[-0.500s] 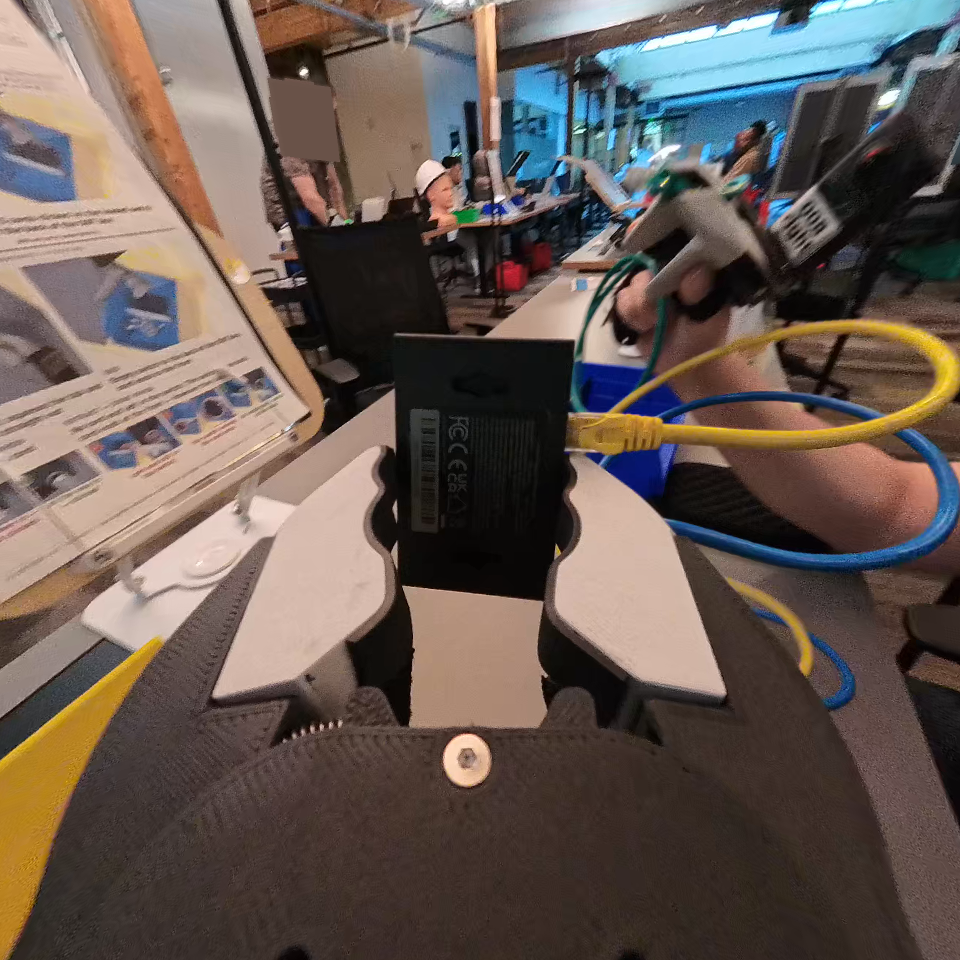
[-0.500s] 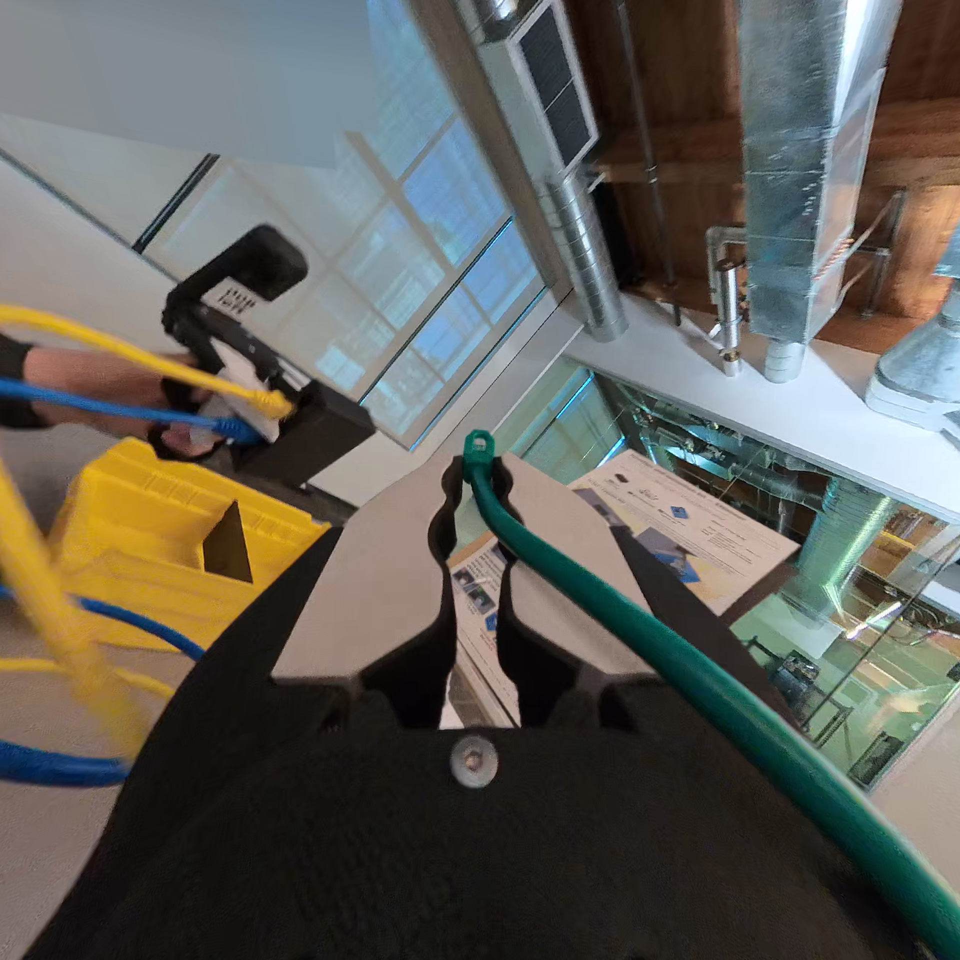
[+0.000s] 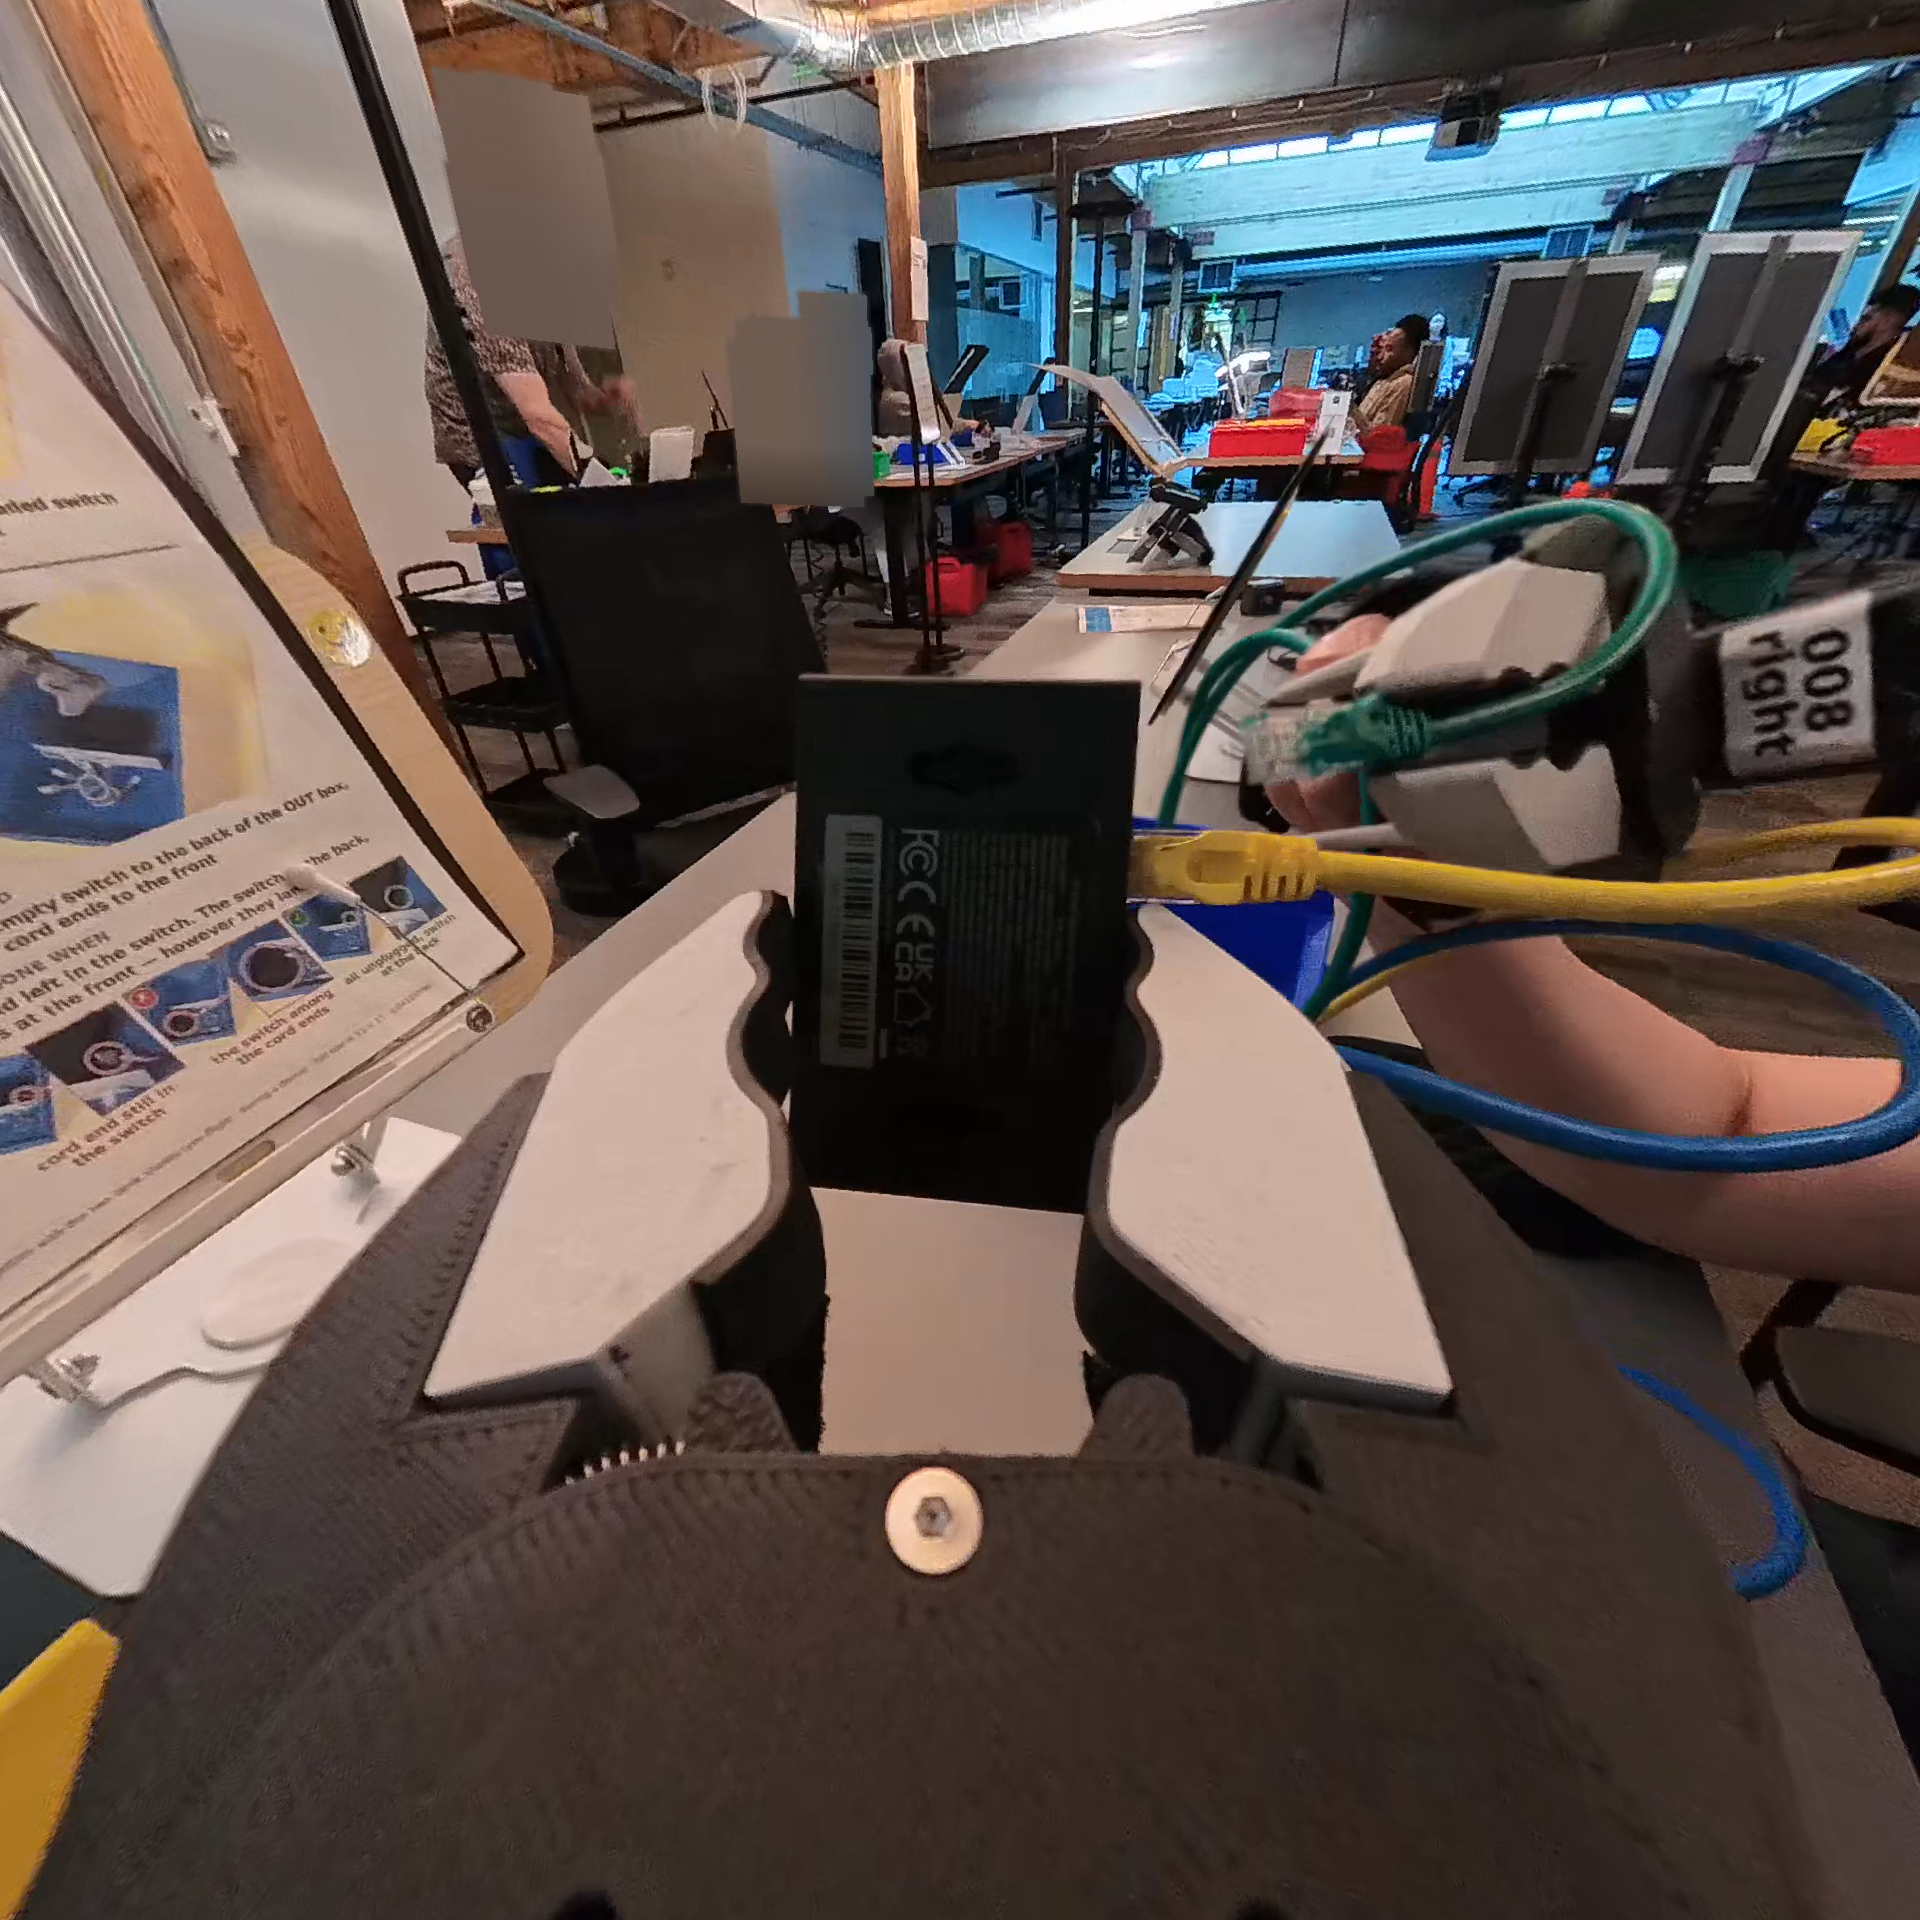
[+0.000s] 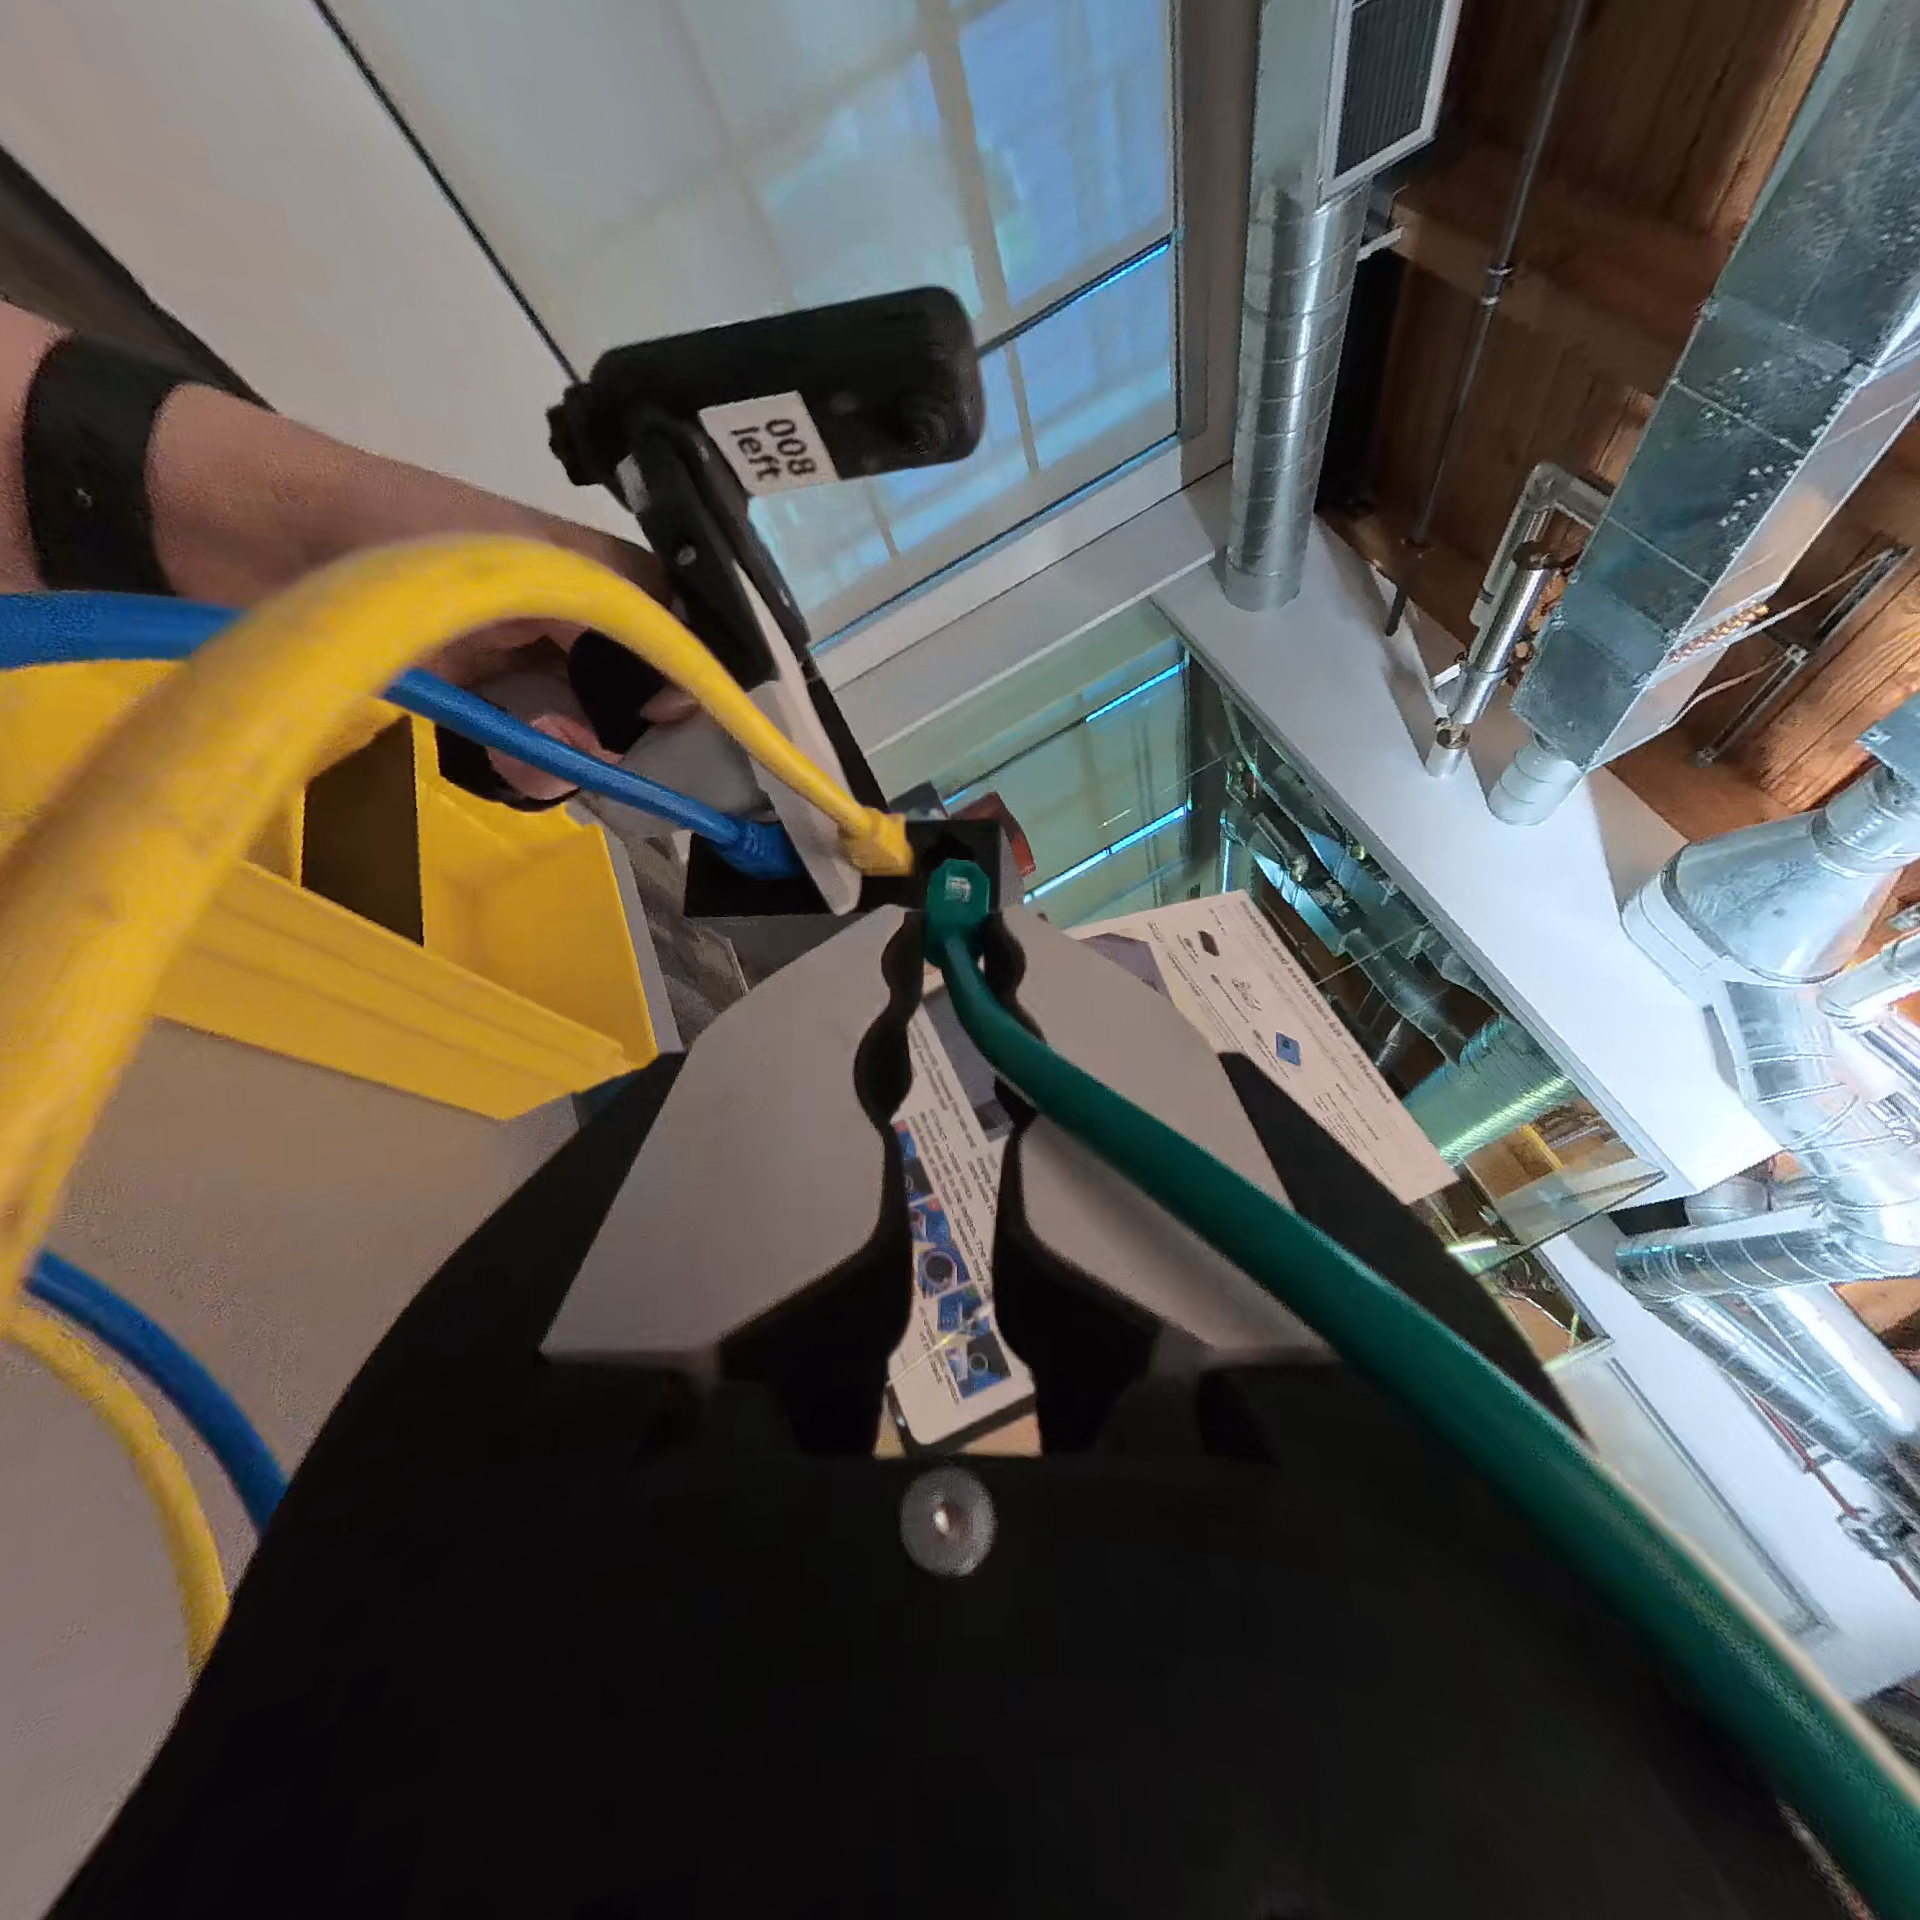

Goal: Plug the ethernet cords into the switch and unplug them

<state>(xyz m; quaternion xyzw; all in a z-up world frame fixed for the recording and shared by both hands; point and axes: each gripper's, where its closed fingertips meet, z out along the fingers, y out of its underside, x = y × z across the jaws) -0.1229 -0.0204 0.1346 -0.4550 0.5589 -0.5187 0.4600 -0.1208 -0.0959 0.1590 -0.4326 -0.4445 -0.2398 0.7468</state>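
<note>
Workshop benches stretch away behind a pale grey bench (image 3: pixel 940 1340) that lies just under the left gripper (image 3: pixel 951 997). Between its two fingers stands the black switch (image 3: pixel 961 925), on end and clamped at both side edges. It looks like a light, rigid box that would twist if pushed off-centre, so that firm edge hold suits it. A yellow cord (image 3: pixel 1221 871) is plugged into the switch's right side. Just below it a blue cord (image 4: pixel 753 840) is plugged in too. Beyond and to the right, the right gripper (image 4: pixel 951 914) is closed on the green cord (image 4: pixel 1195 1164) just behind its plug, which nearly touches the port face. The cord is limp and springy. Only the hard plug can be steered, and its thin latch tab may be fragile.
</note>
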